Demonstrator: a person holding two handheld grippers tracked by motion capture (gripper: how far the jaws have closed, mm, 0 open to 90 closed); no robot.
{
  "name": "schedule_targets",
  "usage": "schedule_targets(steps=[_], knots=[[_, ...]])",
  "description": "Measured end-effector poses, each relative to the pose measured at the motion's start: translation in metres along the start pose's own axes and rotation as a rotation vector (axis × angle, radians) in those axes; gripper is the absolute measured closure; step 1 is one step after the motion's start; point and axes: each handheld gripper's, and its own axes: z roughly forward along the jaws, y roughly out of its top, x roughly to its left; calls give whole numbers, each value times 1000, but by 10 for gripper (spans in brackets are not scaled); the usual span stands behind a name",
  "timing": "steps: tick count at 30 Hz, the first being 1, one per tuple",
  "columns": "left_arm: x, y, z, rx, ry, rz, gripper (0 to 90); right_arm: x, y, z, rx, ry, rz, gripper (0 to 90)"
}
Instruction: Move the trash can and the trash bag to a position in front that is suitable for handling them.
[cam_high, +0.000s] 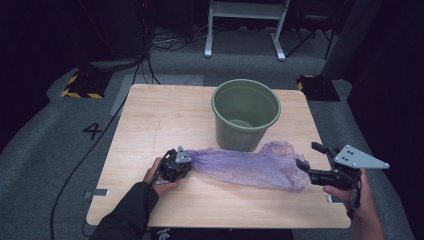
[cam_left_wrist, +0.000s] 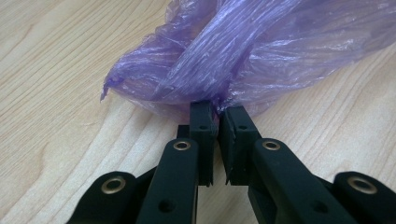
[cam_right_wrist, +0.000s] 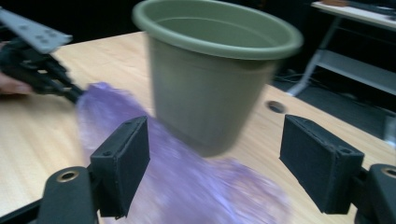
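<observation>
A crumpled, translucent purple plastic bag (cam_high: 247, 166) lies stretched across the pale wooden table (cam_high: 150, 125), its long axis running side to side in front of the person, just on the near side of a ribbed, olive-green plastic bin (cam_high: 245, 114) that stands upright towards the far edge. The bag's middle brushes the foot of that bin or lies just beside it; I cannot tell which.

The left gripper (cam_left_wrist: 217, 122) has its jaws pressed together on the bunched, twisted end of the bag, the film fanning out from the pinch. In the high view that gripper (cam_high: 186, 163) rests low at the table, holding the bag's left end.

The right gripper (cam_high: 309, 161) sits at the bag's opposite end, jaws spread wide with nothing pinched. From its own camera the bag (cam_right_wrist: 187, 182) runs away between and below the open pads (cam_right_wrist: 125, 161), though the picture is smeared, so I cannot say whether a pad touches the film.

So the bag lies straight ahead of the right gripper, lengthwise along its line of reach, and that hand is the nearer one to the loose end. My guess is the next move needs that free end caught so the bag can be opened towards the bin behind it.
</observation>
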Motion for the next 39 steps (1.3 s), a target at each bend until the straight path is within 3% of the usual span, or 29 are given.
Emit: schedule_targets(steps=[3, 8, 12, 15, 20, 25, 27, 32, 34, 36, 39], knots=[[-2, 2, 2, -8, -9, 0, 831, 20, -6, 28, 54, 84, -34, 241], [-9, 9, 8, -11, -25, 12, 823, 44, -28, 74, 149, 166, -57, 233], [-16, 16, 15, -16, -41, 28, 811, 59, -44, 103, 222, 174, -101, 216], [-21, 20, 19, -17, -52, 38, 807, 63, -55, 119, 260, 135, -124, 208], [-25, 26, 24, -20, -75, 46, 794, 55, -73, 136, 299, 121, -129, 219], [-25, 30, 30, -31, -95, 39, 770, 34, -88, 144, 303, 122, -53, 231], [-25, 32, 33, -36, -100, 37, 765, 28, -92, 147, 315, 100, -32, 252], [-27, 37, 40, -54, -108, 42, 747, 11, -98, 151, 322, 85, 24, 381], [-29, 39, 41, -57, -113, 45, 722, 6, -98, 151, 329, 100, 38, 412], [-30, 40, 42, -61, -115, 53, 666, -1, -100, 152, 331, 124, 84, 454], [-31, 39, 40, -85, -129, 45, 532, -8, -102, 152, 315, 123, 99, 591]])
